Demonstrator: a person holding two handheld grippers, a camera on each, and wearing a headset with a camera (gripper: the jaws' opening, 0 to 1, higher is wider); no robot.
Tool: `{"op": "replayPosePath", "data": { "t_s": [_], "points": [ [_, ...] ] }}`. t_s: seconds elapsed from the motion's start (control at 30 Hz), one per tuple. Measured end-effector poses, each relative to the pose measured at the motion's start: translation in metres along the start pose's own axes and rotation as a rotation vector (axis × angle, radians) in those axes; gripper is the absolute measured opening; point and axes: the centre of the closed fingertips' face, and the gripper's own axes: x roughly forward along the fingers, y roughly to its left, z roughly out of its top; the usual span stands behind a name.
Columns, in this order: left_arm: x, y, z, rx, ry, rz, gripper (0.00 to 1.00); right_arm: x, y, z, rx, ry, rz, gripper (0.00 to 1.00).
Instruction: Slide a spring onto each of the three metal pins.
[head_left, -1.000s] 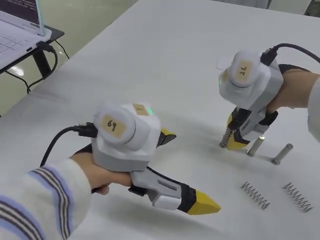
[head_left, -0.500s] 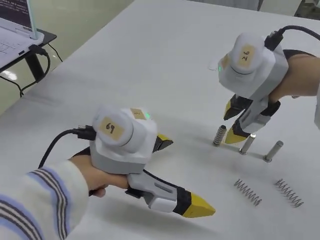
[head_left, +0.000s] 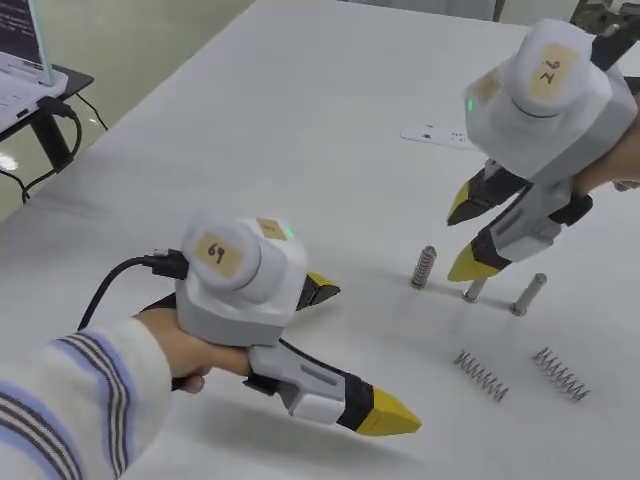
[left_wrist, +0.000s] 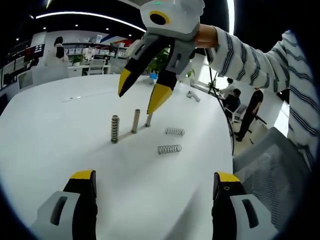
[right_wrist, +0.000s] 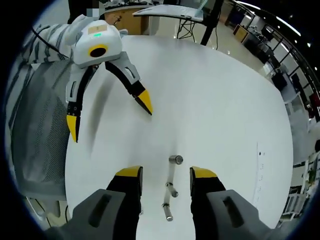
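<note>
Three metal pins stood upright in a short row on the white counter (head_left: 250, 120). The left pin (head_left: 429, 250) wore a fitted spring (head_left: 423, 271) coiled around its shaft, while the middle pin (head_left: 474, 291) and the right pin (head_left: 527, 294) were bare. Two more springs lay flat on the counter nearer the person, the nearer loose spring (head_left: 480, 374) and the farther loose spring (head_left: 560, 373), apart from each other and from the pins. The right tool (head_left: 462, 240), marked with a tan sticker (head_left: 553, 70) handwritten "26", hung tilted above the row, its yellow-tipped jaws spread wide and holding nothing. Its lower tip sat close over the middle pin, though contact could not be told. In the right gripper view the row of pins ran between its own jaws. The left tool (head_left: 358, 350), whose sticker (head_left: 221, 253) read "69", was held low over the counter in a hand (head_left: 185, 350) with a striped sleeve (head_left: 70, 410), well apart from the pins, jaws wide open and empty. A black cable (head_left: 115, 275) ran from its rear. A paper slip (head_left: 435, 135) lay farther back, its print too small to read, and a laptop (head_left: 15, 60) sat on a side stand.
</note>
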Motion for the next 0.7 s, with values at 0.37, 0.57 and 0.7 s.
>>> {"op": "replayPosePath", "data": {
  "t_s": [0.37,0.57,0.7],
  "points": [
    [0.002,-0.003,0.002,0.015,0.013,-0.011,0.93,-0.021,0.010,-0.011,0.150,-0.099,-0.085,0.43],
    [0.000,-0.002,0.004,0.018,0.013,-0.011,0.93,-0.022,0.026,-0.029,0.254,-0.142,-0.096,0.44],
    [-0.001,-0.002,0.004,0.018,0.015,-0.011,0.93,-0.022,0.037,-0.041,0.311,-0.164,-0.103,0.46]
  ]
}}
